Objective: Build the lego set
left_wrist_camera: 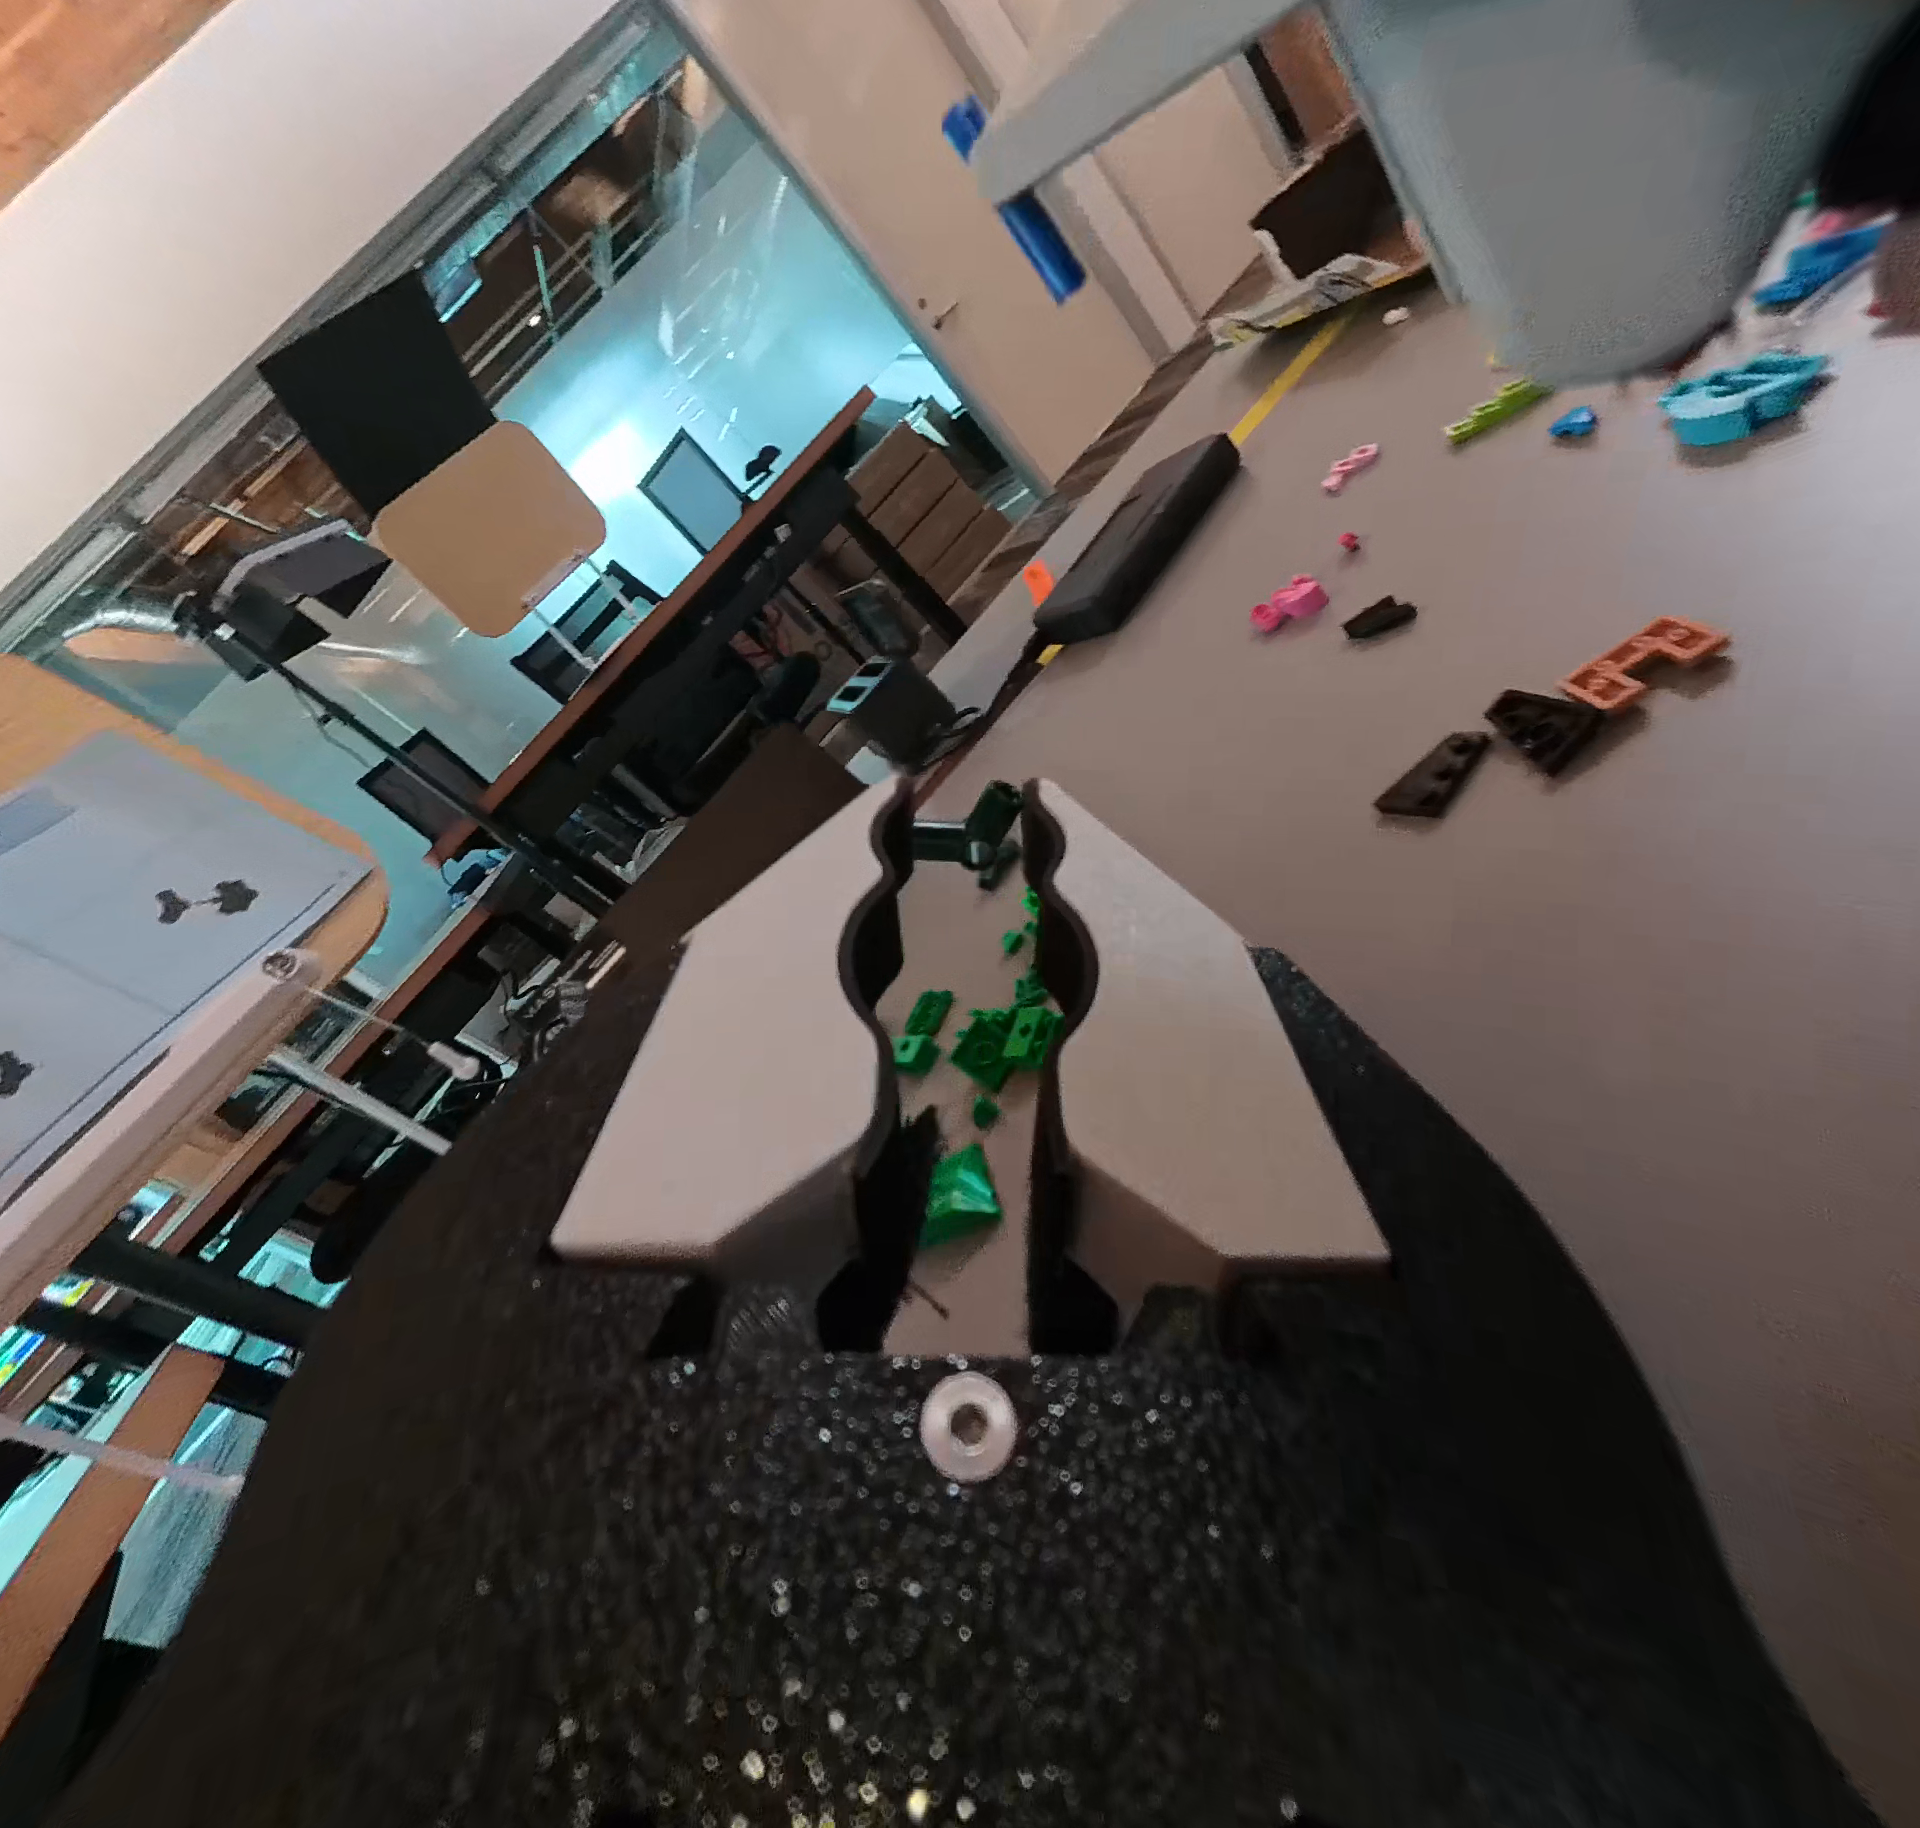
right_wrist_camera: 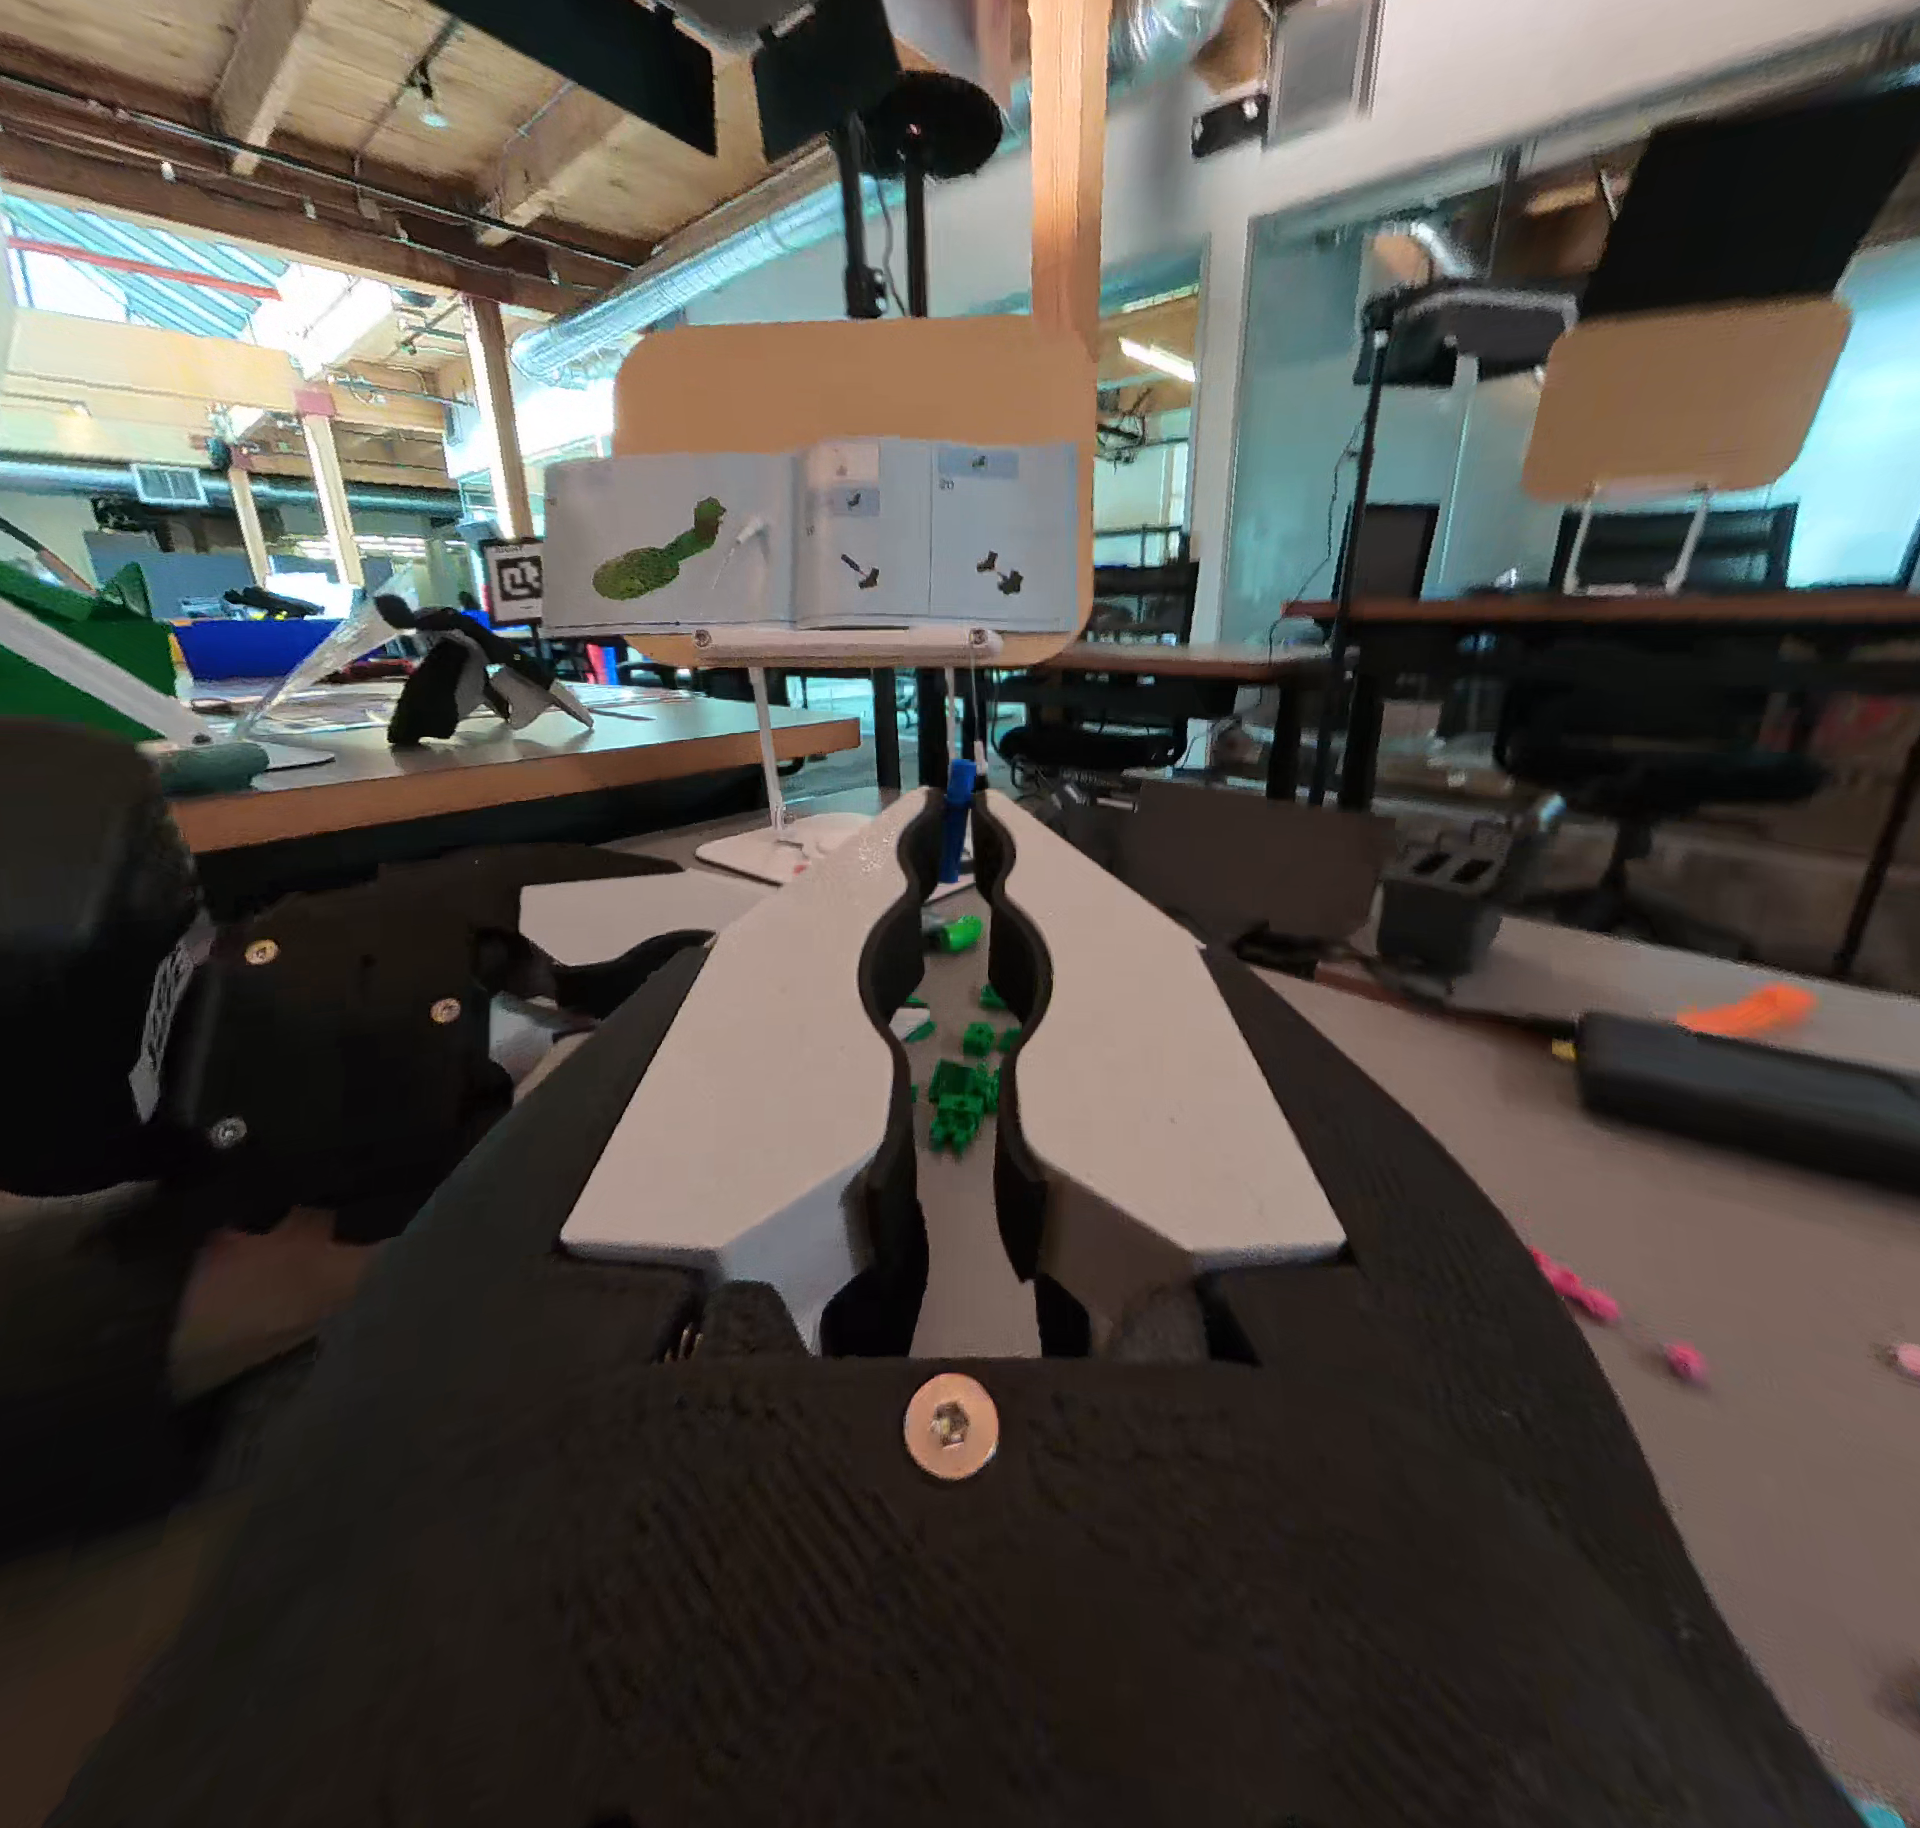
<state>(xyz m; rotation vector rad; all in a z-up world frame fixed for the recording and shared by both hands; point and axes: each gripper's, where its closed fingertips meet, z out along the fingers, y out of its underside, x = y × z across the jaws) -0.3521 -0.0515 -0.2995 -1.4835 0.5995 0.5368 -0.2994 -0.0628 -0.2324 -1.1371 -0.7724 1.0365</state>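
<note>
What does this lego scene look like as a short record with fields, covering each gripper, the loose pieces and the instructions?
left gripper: fingers shut on dark green piece
right gripper: fingers shut on blue piece
green pieces: loose heap on grey table
other pieces: black plates, orange piece
instruction booklet: open on stand

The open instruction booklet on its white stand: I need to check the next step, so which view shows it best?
The right wrist view. The open pale-blue instruction booklet faces that camera upright, both pages in frame. The left wrist view catches only its tilted corner at the frame's left edge, partly cut off.
</note>
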